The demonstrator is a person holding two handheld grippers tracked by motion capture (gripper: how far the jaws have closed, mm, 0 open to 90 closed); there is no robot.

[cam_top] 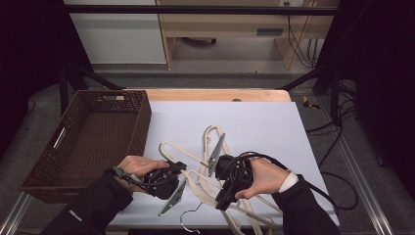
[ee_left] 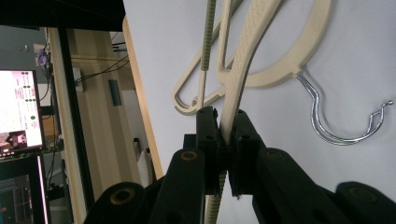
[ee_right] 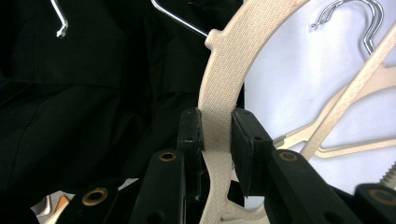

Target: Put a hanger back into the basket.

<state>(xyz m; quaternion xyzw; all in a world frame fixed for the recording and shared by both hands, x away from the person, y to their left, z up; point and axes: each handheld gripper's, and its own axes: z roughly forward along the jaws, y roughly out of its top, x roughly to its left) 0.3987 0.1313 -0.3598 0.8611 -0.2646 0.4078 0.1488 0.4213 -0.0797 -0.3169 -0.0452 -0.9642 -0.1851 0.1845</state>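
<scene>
I have both grippers clamped on cream plastic hangers in the tangle lying on the white sheet just right of the brown basket. My left gripper is pinched tight on the thin arm of one hanger; my right gripper is pinched just as firmly on the broad curved shoulder of another hanger. No earlier look is needed to see that nothing else sits between either pair of jaws.

The pile is interlocked, with wire hooks and clip bars crossing each other, so I judge the careful way is to hold one hanger steady as an anchor and draw the other out slowly along its own length, away from the basket side first, watching that a hook does not snag a neighbouring arm. Only once it hangs free would I carry it left over the basket rim.
</scene>
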